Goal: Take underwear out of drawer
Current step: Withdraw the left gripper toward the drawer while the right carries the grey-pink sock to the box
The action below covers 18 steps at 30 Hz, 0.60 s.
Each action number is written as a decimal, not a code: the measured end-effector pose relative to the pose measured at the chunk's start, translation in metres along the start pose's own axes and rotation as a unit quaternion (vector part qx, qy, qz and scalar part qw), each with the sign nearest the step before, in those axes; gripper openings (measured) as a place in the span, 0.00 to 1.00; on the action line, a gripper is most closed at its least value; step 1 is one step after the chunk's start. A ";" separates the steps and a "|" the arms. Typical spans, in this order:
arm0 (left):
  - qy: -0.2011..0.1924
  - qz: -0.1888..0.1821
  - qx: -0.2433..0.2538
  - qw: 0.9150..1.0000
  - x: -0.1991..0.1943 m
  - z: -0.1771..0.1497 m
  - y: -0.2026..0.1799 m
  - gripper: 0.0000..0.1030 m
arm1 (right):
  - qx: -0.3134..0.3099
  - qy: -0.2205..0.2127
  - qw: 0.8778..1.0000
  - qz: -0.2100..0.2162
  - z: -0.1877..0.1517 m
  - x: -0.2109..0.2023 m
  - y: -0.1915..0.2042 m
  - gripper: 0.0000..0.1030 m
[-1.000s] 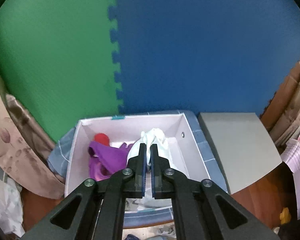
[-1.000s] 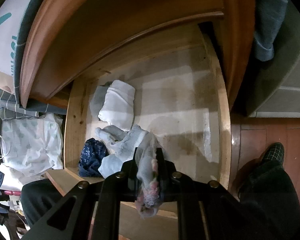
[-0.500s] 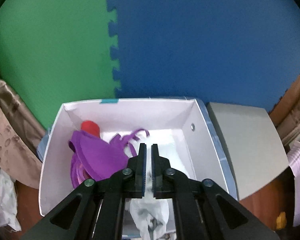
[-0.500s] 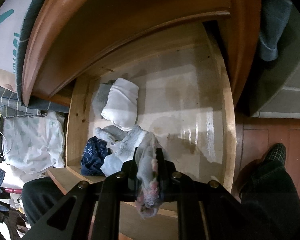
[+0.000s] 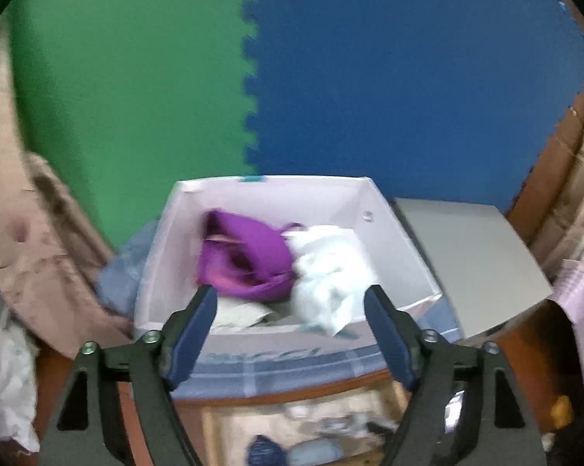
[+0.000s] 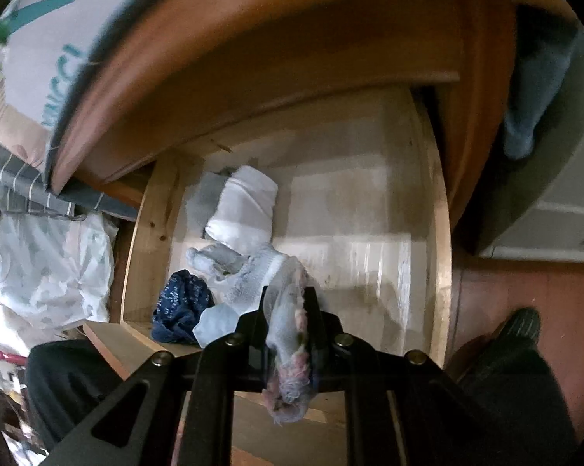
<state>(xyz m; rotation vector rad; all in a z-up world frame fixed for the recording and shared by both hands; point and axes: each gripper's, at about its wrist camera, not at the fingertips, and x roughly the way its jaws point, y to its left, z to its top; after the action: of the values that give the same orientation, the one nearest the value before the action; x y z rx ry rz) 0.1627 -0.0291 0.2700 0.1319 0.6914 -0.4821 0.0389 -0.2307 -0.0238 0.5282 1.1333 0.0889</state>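
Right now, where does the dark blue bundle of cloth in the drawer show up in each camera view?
Left wrist view: the dark blue bundle sits at the bottom edge, blurred, below the white box.
Right wrist view: it lies in the drawer's near left corner, left of the right gripper.
Shared landmark: the pale folded cloth right beside it.

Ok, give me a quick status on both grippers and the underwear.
Left gripper opening, nothing between its jaws, white garment lying in the box. Right gripper shut on pale underwear over the drawer. Nothing in the way.
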 end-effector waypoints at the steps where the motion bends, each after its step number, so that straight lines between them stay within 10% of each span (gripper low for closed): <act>1: -0.010 0.017 0.000 1.000 -0.007 -0.007 0.004 0.78 | -0.005 -0.002 1.000 -0.005 0.000 -0.004 0.003 0.13; 7: -0.039 0.130 -0.035 0.990 -0.033 -0.069 0.047 0.85 | -0.035 -0.006 0.999 -0.029 0.002 -0.035 0.026 0.13; 18: 0.050 0.192 -0.113 0.974 0.027 -0.165 0.096 0.85 | -0.086 -0.047 0.994 -0.044 0.020 -0.151 0.079 0.13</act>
<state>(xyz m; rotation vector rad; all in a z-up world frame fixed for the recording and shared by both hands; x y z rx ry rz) 0.1302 0.0906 0.1224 0.0721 0.7927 -0.0239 0.0065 -0.2186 0.1443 0.3251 1.0455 0.0828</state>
